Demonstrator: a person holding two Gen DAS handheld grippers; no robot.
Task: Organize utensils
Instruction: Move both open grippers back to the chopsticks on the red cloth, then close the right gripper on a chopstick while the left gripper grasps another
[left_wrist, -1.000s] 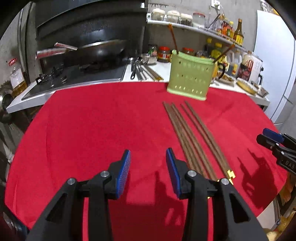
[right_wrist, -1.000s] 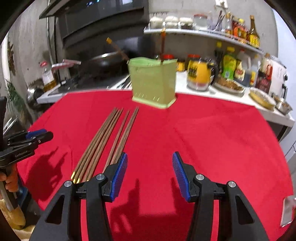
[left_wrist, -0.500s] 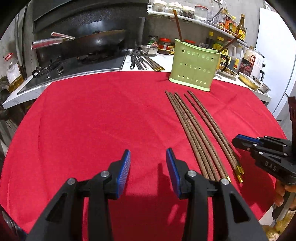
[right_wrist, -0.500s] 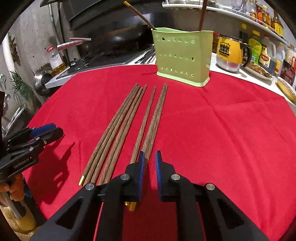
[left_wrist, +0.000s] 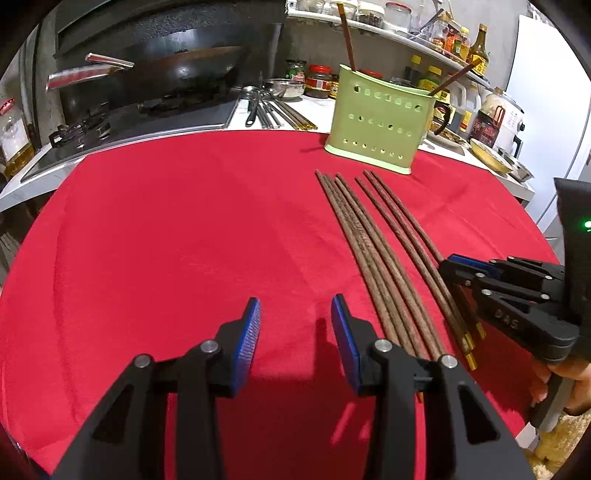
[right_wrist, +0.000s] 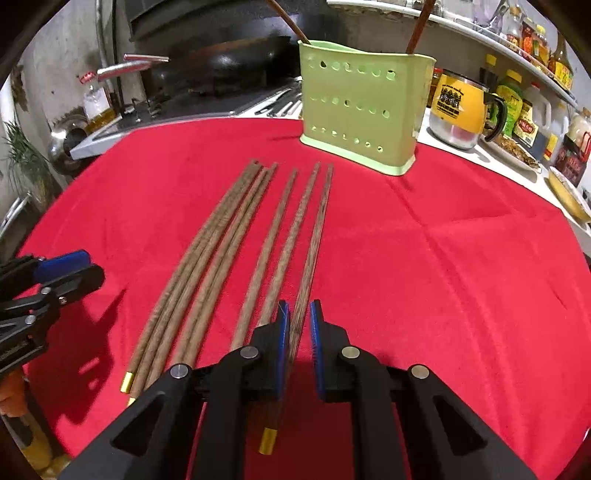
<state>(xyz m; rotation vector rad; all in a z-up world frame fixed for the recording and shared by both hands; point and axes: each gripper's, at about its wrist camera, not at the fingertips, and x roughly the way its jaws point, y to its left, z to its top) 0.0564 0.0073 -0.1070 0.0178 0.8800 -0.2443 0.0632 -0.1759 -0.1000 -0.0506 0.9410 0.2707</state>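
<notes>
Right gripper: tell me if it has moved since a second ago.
Yes. The right gripper has come forward and down toward the green holder, narrowing around the rightmost chopstick.

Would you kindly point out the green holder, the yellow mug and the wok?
Green holder (right_wrist: 360, 122), right wrist view, front wall.
Yellow mug (right_wrist: 458, 107), right wrist view, body.
Wok (left_wrist: 184, 70), left wrist view, bowl side.

Both cams sit low over the red tablecloth (left_wrist: 155, 229), looking forward past their own fingers toward the kitchen counter. The left wrist view is off to the left side, the right wrist view sits right on top of the chopsticks (right_wrist: 221, 251). Both catch the chopsticks, the green holder (left_wrist: 376, 122), and each other's gripper at the edge.
</notes>
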